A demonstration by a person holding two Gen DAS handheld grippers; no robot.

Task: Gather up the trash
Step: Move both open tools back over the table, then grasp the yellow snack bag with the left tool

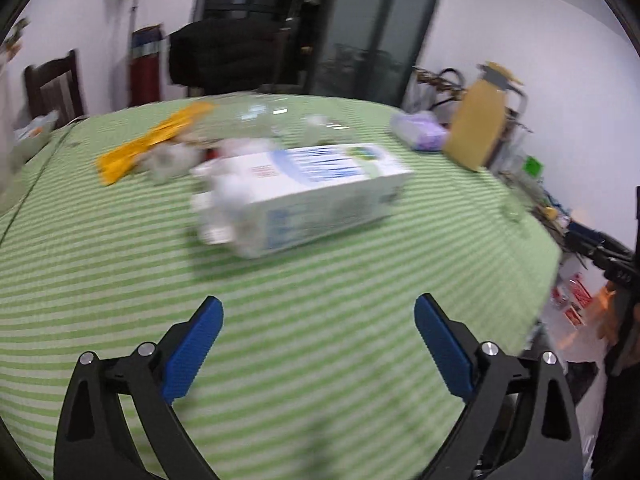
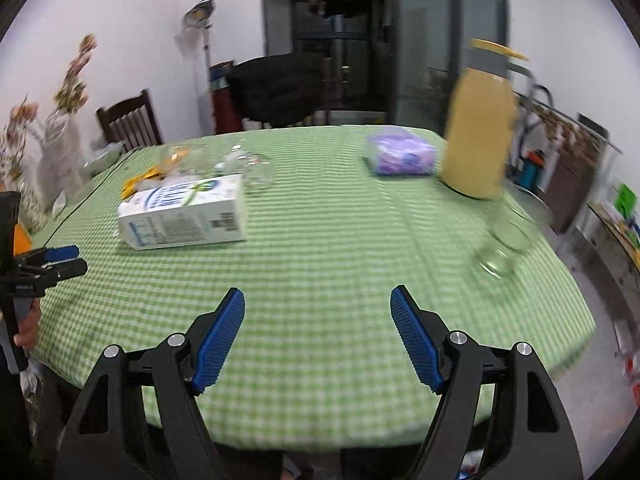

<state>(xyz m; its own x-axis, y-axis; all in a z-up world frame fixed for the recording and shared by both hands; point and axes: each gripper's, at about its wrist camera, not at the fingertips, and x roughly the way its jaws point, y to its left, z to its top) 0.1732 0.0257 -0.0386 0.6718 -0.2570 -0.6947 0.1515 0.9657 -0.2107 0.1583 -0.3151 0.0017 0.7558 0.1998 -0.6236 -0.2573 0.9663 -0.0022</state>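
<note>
A white and blue carton (image 1: 304,196) (image 2: 184,212) lies on its side on the green checked tablecloth (image 1: 320,272) (image 2: 320,240). Behind it are a yellow wrapper (image 1: 152,144) (image 2: 144,178), crumpled pale scraps (image 1: 172,158) and clear plastic cups (image 2: 252,164). My left gripper (image 1: 319,300) hovers open over bare cloth in front of the carton, nothing between its blue pads. It also shows at the left edge of the right wrist view (image 2: 78,260), held by a hand. My right gripper (image 2: 317,291) is open and empty above the table's near edge.
A tall yellow jug (image 1: 476,124) (image 2: 478,132) and a purple pack (image 1: 420,132) (image 2: 402,156) stand at the far right. A clear glass (image 2: 502,248) sits near the right edge. A vase of flowers (image 2: 60,148) and a wooden chair (image 2: 128,124) are at the left.
</note>
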